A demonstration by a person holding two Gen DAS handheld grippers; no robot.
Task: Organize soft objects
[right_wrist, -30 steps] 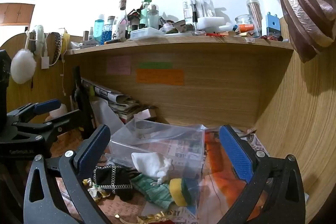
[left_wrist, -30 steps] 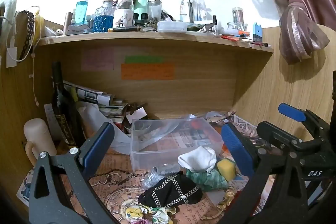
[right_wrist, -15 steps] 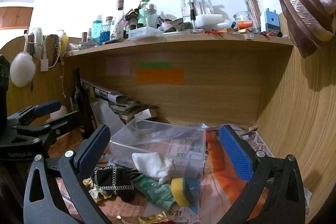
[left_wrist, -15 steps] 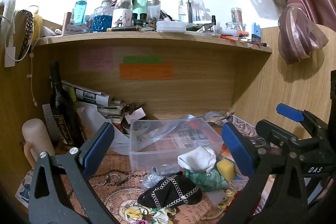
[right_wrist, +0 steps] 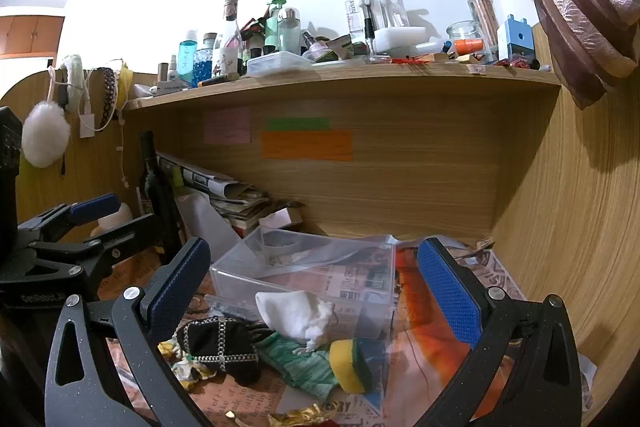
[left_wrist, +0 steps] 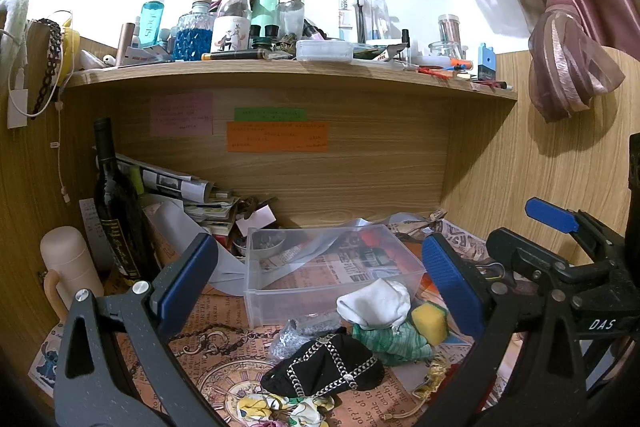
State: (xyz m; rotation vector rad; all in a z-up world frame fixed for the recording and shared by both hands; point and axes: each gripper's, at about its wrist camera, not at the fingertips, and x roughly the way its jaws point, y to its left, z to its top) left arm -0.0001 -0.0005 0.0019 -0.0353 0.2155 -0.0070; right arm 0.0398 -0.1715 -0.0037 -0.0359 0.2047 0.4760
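Left wrist view: the white sock [left_wrist: 376, 303], green cloth [left_wrist: 390, 341], sponge [left_wrist: 429, 319] and black chained pouch [left_wrist: 324, 371] lie heaped against the clear bin [left_wrist: 332, 267], presumably staged for loading. Left gripper [left_wrist: 320, 279] and right gripper [right_wrist: 314, 285] hover wide open, holding nothing.

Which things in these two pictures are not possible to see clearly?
- Sticky notes, both views: writing too small.
- Green cloth, left view: partly under white cloth.
- Floral fabric, left view: cut by bottom edge.
- Gold item, right view: cut off, unidentifiable.
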